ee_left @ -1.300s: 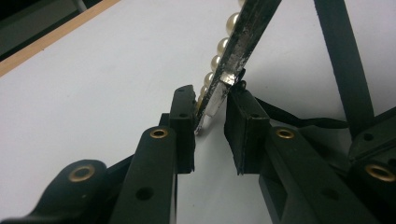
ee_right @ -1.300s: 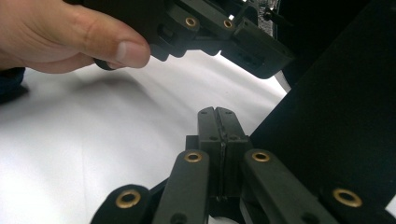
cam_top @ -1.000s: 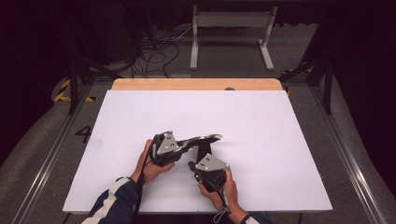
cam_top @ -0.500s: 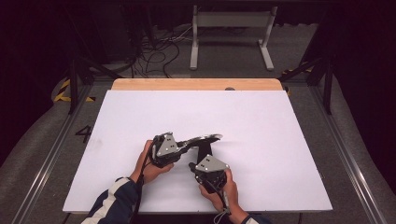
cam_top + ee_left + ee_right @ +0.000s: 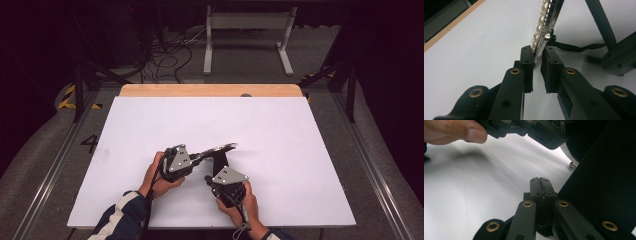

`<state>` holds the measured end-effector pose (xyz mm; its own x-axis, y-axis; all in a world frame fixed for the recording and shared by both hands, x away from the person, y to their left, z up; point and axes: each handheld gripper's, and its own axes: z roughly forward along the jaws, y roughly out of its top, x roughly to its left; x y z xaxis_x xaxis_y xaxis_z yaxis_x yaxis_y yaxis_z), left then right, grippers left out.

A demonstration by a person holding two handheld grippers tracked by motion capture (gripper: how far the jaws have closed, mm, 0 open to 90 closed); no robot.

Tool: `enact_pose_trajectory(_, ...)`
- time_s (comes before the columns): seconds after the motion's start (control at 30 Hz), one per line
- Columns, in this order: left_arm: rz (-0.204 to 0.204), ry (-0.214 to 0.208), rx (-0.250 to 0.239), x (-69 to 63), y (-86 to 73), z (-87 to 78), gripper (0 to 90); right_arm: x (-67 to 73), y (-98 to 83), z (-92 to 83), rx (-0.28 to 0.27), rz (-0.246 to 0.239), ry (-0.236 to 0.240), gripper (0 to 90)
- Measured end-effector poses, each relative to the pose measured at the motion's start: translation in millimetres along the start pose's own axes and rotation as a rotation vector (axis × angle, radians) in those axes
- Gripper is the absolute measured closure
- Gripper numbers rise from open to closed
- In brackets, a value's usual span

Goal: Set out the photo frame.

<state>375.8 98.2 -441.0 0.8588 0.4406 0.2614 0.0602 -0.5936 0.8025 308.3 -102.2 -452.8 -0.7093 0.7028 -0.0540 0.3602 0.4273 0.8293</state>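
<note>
1. In the high view, lower centre of the frame, a pearl-trimmed band is held just above the white table by the left gripper.
2. In the left gripper view, its jaws have just been closing; the band's end is pinched between them, pearls facing left.
3. The right gripper is seen pressed together, with no thing visibly clamped (a black panel stands just beside it, possibly the band's stand).
4. The step in hand appears to be securing the grip on the band.
5. The next move is judged to call for a firm pinch and a steady lift.
</note>
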Motion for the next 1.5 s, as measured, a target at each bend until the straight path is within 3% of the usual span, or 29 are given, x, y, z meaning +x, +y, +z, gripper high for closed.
enact_pose_trajectory(0.83, 0.054, -0.014, 0.027, -12.6, 5.4, -7.3, 81.0, -16.2, -4.3, -13.5, 0.033, 0.015, 0.026, 90.0)
enact_pose_trajectory(1.17, 0.047, -0.016, 0.026, -17.3, 7.7, -7.0, 80.8, -32.9, -7.4, -18.0, 0.035, 0.056, 0.033, 90.0)
enact_pose_trajectory(1.3, 0.053, -0.018, 0.018, -17.4, 8.4, -6.4, 80.8, -35.4, -7.3, -18.9, 0.036, 0.056, 0.037, 90.0)
enact_pose_trajectory(1.5, 0.024, -0.028, -0.004, -16.6, 6.1, -4.4, 79.6, -36.5, -7.3, -18.8, 0.043, 0.033, 0.036, 90.0)
